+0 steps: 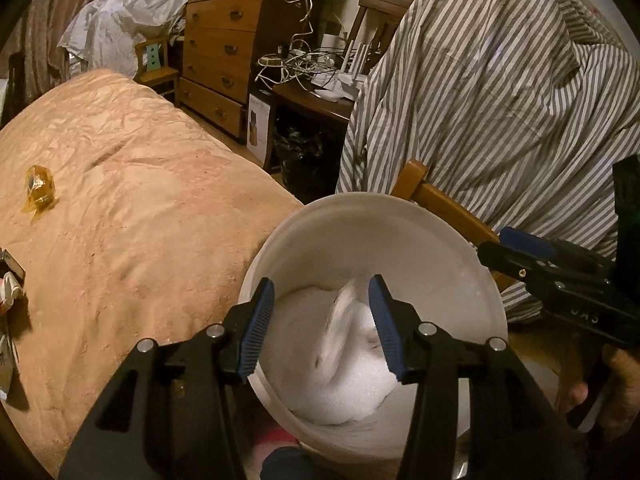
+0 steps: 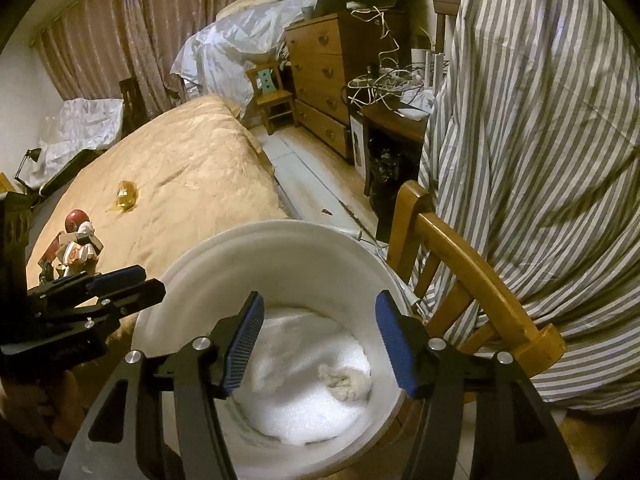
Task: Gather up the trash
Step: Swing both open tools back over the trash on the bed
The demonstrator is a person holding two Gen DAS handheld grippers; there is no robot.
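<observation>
A white bucket (image 1: 360, 224) (image 2: 276, 252) stands beside the bed, lined with white foam. My left gripper (image 1: 322, 322) is open above its mouth; a blurred white tissue (image 1: 340, 320) is in the air between the fingers, loose. My right gripper (image 2: 320, 344) is open and empty over the bucket too. A crumpled tissue (image 2: 346, 382) lies on the bucket's bottom. An amber plastic wrapper (image 1: 39, 190) (image 2: 127, 196) lies on the tan bedspread. More wrappers (image 1: 8, 292) sit at the bed's left edge.
A wooden chair (image 2: 460, 264) draped with a striped shirt (image 1: 500, 92) stands right of the bucket. A toy figure (image 2: 76, 244) stands on the bed. A dresser (image 2: 320, 76), a desk with cables (image 2: 388, 84) and a black trash bag (image 1: 300, 152) are behind.
</observation>
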